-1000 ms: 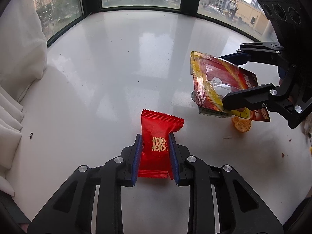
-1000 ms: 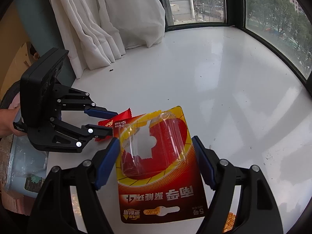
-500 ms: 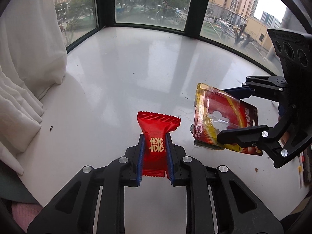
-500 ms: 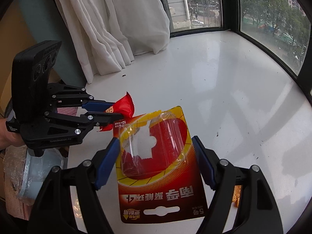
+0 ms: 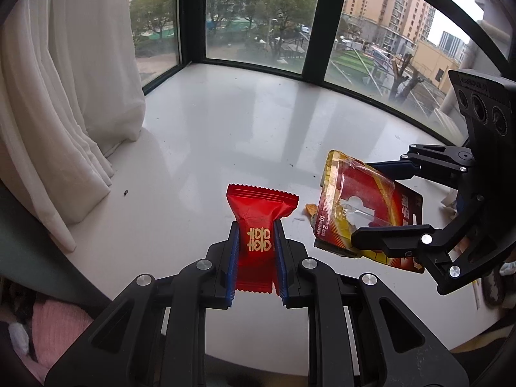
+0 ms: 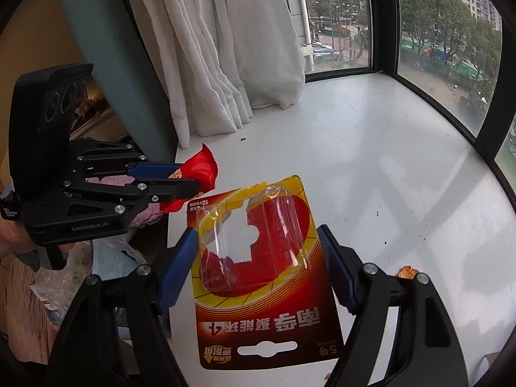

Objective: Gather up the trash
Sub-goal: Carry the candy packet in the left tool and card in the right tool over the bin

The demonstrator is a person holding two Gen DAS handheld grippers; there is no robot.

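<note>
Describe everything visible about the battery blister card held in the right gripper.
The blister card is a glossy red and yellow cardboard backing with white and yellow Chinese lettering and a hang slot near one end. A clear plastic bubble on its front is torn open and looks empty; the card behind shows a jagged cut-out. The right gripper holds it by its two long edges, blue pads pressing each side. It is lifted above the white ledge, tilted, touching nothing else. The left wrist view shows it edge-on, slightly bent.
</note>
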